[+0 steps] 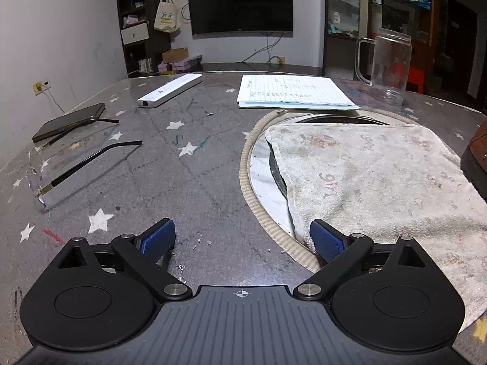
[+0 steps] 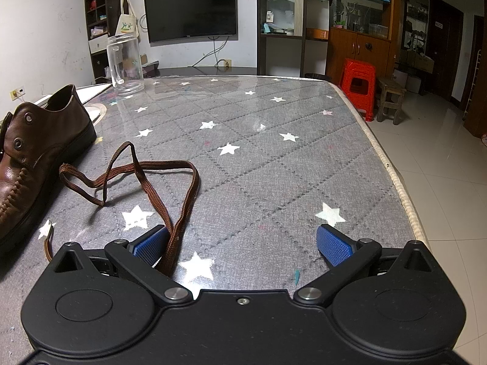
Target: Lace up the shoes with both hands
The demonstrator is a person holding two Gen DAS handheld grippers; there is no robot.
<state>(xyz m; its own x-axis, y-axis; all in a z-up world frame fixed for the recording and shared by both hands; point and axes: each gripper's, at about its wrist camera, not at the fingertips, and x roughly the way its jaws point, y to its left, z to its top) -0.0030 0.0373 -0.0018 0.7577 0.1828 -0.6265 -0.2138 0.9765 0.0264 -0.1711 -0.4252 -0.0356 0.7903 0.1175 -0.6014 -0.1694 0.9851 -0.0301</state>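
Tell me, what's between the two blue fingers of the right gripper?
In the right wrist view, the right gripper stands open. A brown shoelace runs beside one blue finger; the rest of the gap shows only the starry table cover.

Left claw [image 1: 242, 241]: jaws spread wide, nothing between the blue pads [image 1: 158, 238], tilted down toward the surface [image 1: 197, 167] near its front edge, black linkage arms splayed out to both sides. Right claw [image 2: 243, 245]: jaws likewise wide apart, angled down at the surface near its front edge; brown lace [image 2: 179, 213] lying just beside the left-hand pad [image 2: 150, 246], not pinched, far pad standing clear. No hand or sleeve in either view.
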